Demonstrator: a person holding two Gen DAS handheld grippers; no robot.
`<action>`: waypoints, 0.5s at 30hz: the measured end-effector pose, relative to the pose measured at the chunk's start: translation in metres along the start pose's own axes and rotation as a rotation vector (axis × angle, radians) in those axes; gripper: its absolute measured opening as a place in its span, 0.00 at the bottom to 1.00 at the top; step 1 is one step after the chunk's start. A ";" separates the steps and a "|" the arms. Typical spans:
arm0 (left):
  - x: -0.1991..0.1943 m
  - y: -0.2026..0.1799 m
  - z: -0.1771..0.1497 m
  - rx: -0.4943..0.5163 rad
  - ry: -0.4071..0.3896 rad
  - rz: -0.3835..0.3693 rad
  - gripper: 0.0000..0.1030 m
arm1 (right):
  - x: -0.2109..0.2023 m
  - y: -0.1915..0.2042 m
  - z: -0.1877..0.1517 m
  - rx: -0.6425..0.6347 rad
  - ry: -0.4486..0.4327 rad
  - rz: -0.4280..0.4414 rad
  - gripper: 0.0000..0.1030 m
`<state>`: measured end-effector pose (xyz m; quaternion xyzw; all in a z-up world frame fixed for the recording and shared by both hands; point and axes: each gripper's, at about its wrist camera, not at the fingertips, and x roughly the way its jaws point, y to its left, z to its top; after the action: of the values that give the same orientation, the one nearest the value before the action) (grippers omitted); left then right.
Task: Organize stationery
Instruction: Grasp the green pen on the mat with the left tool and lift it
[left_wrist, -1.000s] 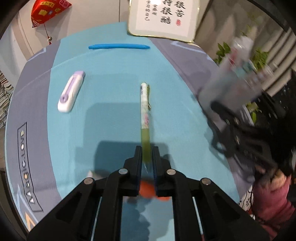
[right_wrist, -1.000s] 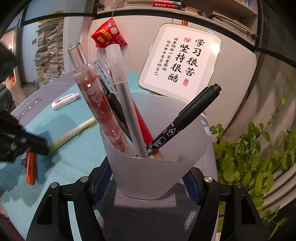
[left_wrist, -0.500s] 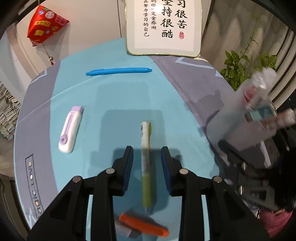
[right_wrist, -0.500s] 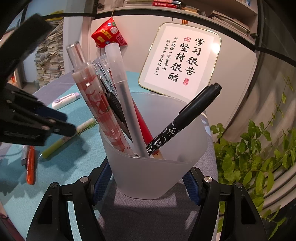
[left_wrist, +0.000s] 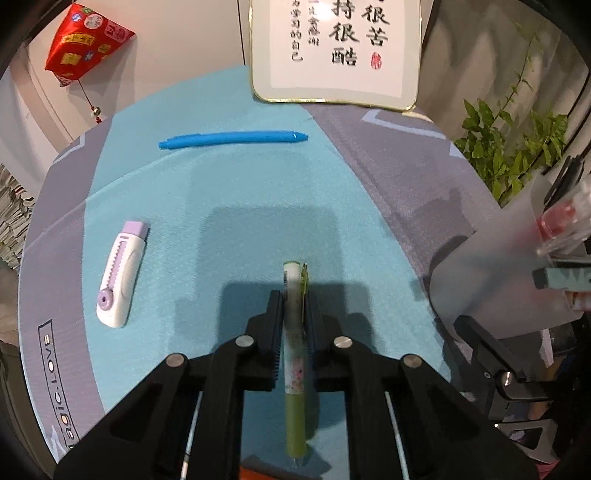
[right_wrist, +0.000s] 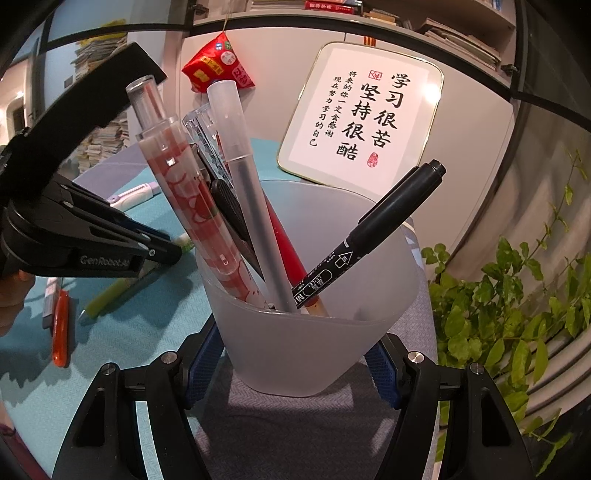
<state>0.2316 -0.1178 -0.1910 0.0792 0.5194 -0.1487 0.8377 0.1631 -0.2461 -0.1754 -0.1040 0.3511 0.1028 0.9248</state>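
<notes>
Left tongs (left_wrist: 293, 325) pinch the green pen (left_wrist: 294, 354) near its cap end, pen lying on the teal surface (left_wrist: 221, 206) with its long tip half trailing back under the tongs. Right tongs (right_wrist: 291, 362) clamp the frosted pen cup (right_wrist: 314, 332), already crowded with pens. Risks: the off-centre grip lets the pen swing or slip when lifted; its tip may snag the orange pen (right_wrist: 61, 328) just behind it; insertion could jam against the black marker (right_wrist: 373, 232) or tip the cup.

A study or home office; stacked papers (right_wrist: 99, 144), shelved books (right_wrist: 458, 37), a framed calligraphy motto (right_wrist: 362, 114).
</notes>
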 end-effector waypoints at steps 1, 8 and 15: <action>-0.005 0.000 0.000 -0.002 -0.014 0.001 0.09 | 0.000 0.000 0.000 0.000 0.000 0.000 0.69; -0.057 0.002 -0.002 0.000 -0.127 -0.039 0.09 | 0.000 0.000 0.000 -0.003 -0.001 -0.006 0.69; -0.099 0.006 -0.015 -0.006 -0.218 -0.072 0.09 | 0.000 0.000 0.000 -0.004 -0.001 -0.006 0.69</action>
<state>0.1791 -0.0909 -0.1092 0.0411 0.4282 -0.1848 0.8837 0.1630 -0.2462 -0.1754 -0.1071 0.3503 0.1006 0.9251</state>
